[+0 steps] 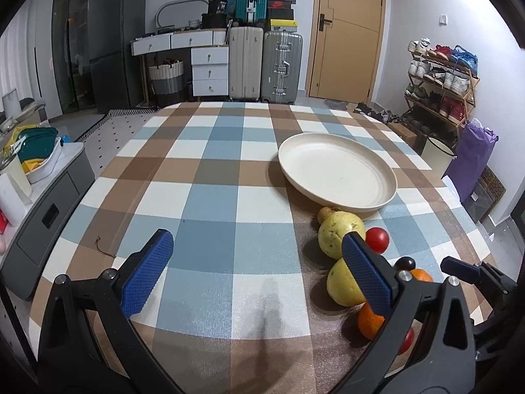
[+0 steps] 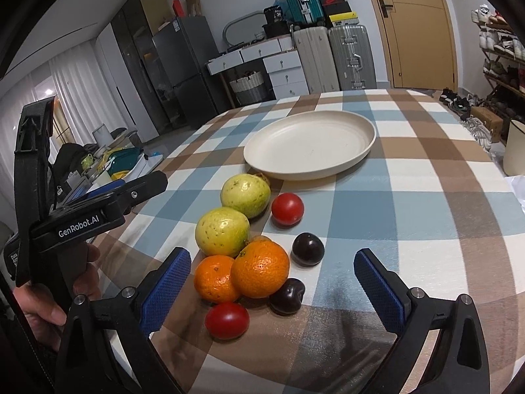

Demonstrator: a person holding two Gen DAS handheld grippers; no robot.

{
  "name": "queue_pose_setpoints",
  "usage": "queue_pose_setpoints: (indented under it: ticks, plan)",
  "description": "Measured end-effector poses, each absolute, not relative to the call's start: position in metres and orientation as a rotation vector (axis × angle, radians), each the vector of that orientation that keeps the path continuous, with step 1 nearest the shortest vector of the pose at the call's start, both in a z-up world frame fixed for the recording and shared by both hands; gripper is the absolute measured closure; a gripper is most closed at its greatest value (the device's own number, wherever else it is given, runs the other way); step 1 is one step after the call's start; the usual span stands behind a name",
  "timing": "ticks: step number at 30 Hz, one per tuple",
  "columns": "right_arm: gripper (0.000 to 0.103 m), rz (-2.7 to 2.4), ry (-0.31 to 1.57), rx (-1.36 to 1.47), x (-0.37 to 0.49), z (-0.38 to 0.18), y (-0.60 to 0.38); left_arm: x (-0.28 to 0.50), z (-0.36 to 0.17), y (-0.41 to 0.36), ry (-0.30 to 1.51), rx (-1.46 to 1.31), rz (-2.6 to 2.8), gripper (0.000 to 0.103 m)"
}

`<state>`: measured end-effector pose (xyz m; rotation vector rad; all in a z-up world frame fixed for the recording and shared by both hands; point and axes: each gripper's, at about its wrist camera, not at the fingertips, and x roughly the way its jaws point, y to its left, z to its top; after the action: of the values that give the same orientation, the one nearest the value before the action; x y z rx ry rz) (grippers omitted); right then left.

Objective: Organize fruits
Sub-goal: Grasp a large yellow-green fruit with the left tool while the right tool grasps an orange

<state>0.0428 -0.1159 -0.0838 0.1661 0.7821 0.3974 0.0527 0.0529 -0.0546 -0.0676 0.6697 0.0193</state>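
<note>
An empty cream plate [image 2: 328, 124] [image 1: 387, 177] rests on the checked tablecloth. In front of it lies a cluster of fruit: two green guavas [image 2: 244, 195] [image 2: 222, 231], two oranges [image 2: 261, 271] [image 2: 215, 279], two red tomatoes [image 2: 287, 209] [image 2: 227, 320] and two dark plums [image 2: 307, 249] [image 2: 286, 296]. My right gripper [image 2: 272, 290] stands open just before the near fruit, holding nothing. My left gripper [image 1: 257, 271] is open over bare cloth, left of the guavas [image 1: 338, 234]. The left gripper's body [image 2: 98, 210] shows in the right wrist view, held by a hand [image 2: 42, 312].
The table's right edge [image 2: 492, 164] drops to a white bin and a shoe rack. A grey side cabinet [image 1: 46, 210] with clutter stands left of the table. Suitcases [image 1: 262, 65], drawers and a door lie beyond the far edge. A small brown stem [image 1: 101, 248] lies on the cloth.
</note>
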Motion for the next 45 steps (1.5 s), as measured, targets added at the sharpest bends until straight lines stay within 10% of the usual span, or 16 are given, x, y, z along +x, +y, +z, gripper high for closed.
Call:
queue_pose_setpoints:
  ticks: [17, 45]
  plan:
    - [0.063, 0.475, 0.849, 0.244, 0.053, -0.098, -0.116, 0.064, -0.066, 0.061, 0.687, -0.084, 0.021, 0.001]
    - [0.064, 0.498, 0.767, 0.303, 0.05, -0.088, -0.137, 0.082, -0.09, 0.027, 0.858, -0.13, -0.235, 0.001]
